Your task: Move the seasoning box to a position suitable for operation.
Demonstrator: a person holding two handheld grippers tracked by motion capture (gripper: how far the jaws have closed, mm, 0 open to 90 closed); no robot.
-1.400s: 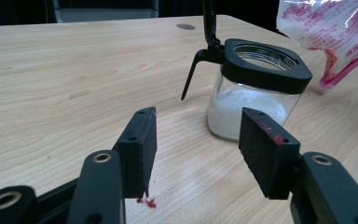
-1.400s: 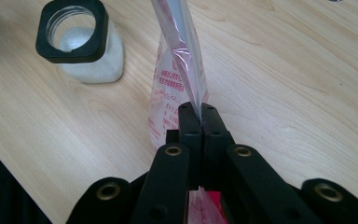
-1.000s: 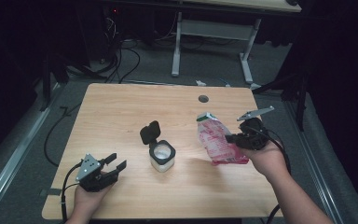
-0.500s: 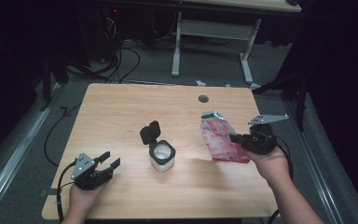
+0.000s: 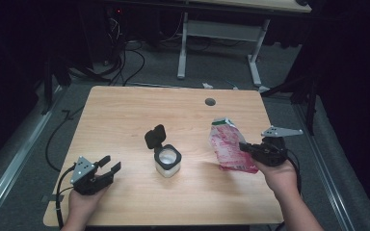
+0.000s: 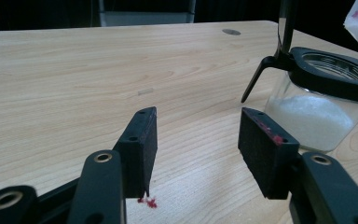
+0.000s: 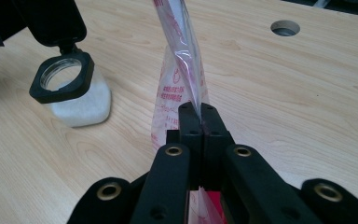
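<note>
While my right gripper (image 5: 247, 148) pinches the pink bag (image 5: 229, 147) by its edge, the bag stands nearly upright just ahead of the jaws, its long axis vertical. Item two: the open jar (image 5: 167, 159) of white powder, lid flipped back, sits to that gripper's left, between both tools. My left gripper (image 5: 111, 163) rests spread and empty, the jar ahead of it to its right.

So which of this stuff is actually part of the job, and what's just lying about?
In the job:
- pink printed bag, pinched in the right gripper
- open jar of white powder
- left gripper, open, nothing in it

Lying about:
- cables on the floor
- desk frame behind
</note>
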